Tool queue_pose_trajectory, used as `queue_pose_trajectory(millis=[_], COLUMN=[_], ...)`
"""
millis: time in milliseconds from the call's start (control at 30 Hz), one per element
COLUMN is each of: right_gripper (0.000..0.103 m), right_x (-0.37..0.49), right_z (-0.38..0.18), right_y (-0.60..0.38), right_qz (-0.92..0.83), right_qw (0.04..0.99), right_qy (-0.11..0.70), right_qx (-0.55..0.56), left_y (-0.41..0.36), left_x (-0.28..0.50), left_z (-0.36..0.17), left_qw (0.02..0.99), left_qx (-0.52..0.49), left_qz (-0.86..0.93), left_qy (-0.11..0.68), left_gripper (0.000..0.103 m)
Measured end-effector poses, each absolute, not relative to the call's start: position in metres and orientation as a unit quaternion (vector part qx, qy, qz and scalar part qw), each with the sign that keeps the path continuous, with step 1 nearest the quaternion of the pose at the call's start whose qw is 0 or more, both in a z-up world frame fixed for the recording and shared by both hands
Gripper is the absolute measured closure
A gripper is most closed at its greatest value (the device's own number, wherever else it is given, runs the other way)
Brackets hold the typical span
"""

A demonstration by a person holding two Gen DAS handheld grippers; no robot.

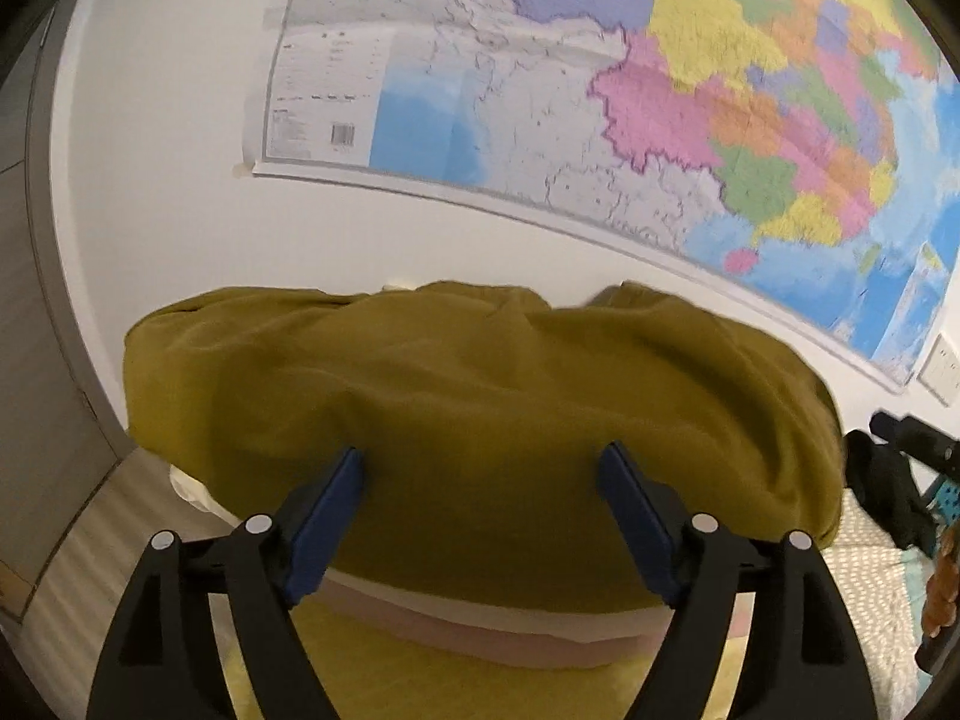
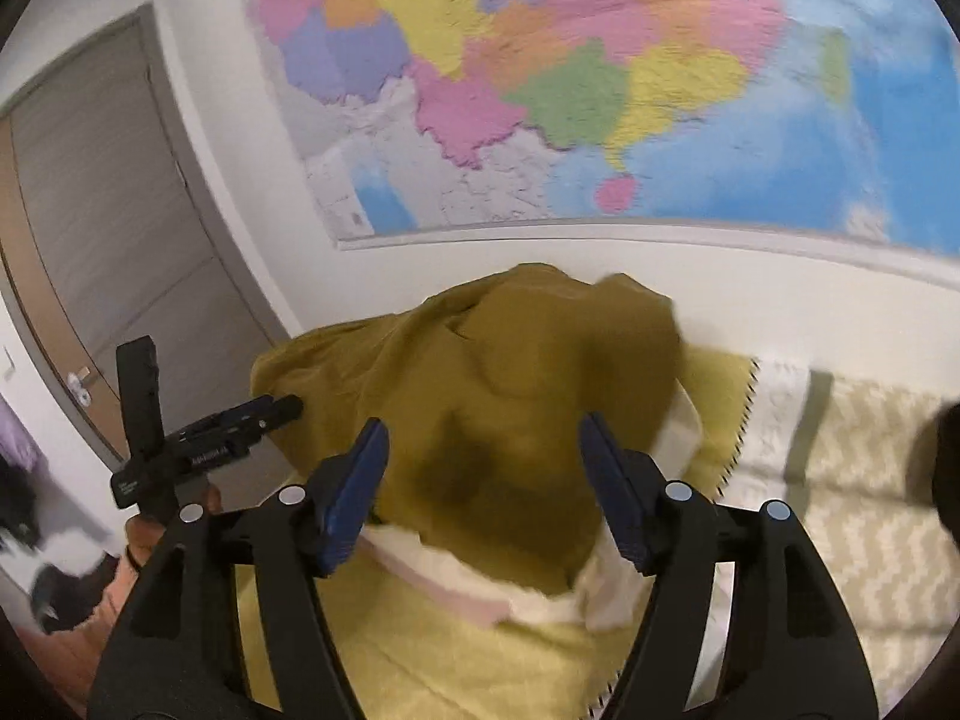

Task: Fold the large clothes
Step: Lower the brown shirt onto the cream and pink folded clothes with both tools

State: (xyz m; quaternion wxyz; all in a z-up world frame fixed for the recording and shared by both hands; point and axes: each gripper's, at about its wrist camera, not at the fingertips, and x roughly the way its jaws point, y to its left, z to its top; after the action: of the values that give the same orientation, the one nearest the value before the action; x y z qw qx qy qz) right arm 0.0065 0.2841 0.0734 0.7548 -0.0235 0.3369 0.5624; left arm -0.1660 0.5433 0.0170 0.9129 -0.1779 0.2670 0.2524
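from the left wrist, the left gripper (image 1: 480, 468) hangs just in front of the olive-green garment (image 1: 480, 396), its blue fingers (image 1: 336, 516) spread wide with nothing pinched between them; the cloth sits behind and between the tips, but the pads do not press on it. the garment looks gathered into a thick, rounded bundle lying on a pale pink-and-cream stack (image 1: 480, 636), which rests on a yellow blanket (image 1: 420, 690). i'd judge the folding mostly done, the piece set down on the pile, though its top is lumpy and wants smoothing. behind it a white wall carries a big coloured map (image 1: 660, 90), and a grey door frame (image 1: 54, 240) runs down the left side. a socket plate (image 1: 942, 369) sits low on the wall at the right.

from the right wrist, the right gripper (image 2: 480, 456) also stands with its fingers (image 2: 354, 486) apart and empty, above the near side of the same garment (image 2: 492, 396). here the bundle looks less tidy: a flap stands up at the back and one corner trails over the stack (image 2: 480, 588). squaring that off seems to be what is left. the other gripper (image 2: 204, 444) shows at the left. the yellow blanket (image 2: 480, 660) meets a cream zigzag cover (image 2: 858, 540) on the right, and the grey door (image 2: 102, 228) stands shut.
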Motion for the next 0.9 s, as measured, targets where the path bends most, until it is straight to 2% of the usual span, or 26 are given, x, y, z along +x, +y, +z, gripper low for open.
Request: queue_pose_trajectory(millis=[133, 300, 700, 900], right_gripper=[0.040, 0.041, 0.034, 0.033], right_x=[0.012, 0.027, 0.019, 0.006], right_z=[0.043, 0.006, 0.026, 0.032], right_y=[0.328, 0.337, 0.322, 0.317], right_qz=[0.549, 0.543, 0.546, 0.546], right_qw=[0.745, 0.727, 0.736, 0.746], right_qy=[0.375, 0.418, 0.399, 0.375], right_qx=[-0.061, -0.041, -0.042, -0.058], left_y=[0.547, 0.548, 0.503, 0.476], left_x=[-0.158, -0.153, -0.164, -0.156], left_z=[0.002, -0.012, 0.013, 0.013], left_qw=[0.911, 0.906, 0.916, 0.920], left_qx=[-0.174, -0.161, -0.122, -0.107], left_qz=[0.253, 0.260, 0.280, 0.257], left_qy=[0.277, 0.293, 0.263, 0.277], left_gripper=[0.022, 0.017, 0.018, 0.017])
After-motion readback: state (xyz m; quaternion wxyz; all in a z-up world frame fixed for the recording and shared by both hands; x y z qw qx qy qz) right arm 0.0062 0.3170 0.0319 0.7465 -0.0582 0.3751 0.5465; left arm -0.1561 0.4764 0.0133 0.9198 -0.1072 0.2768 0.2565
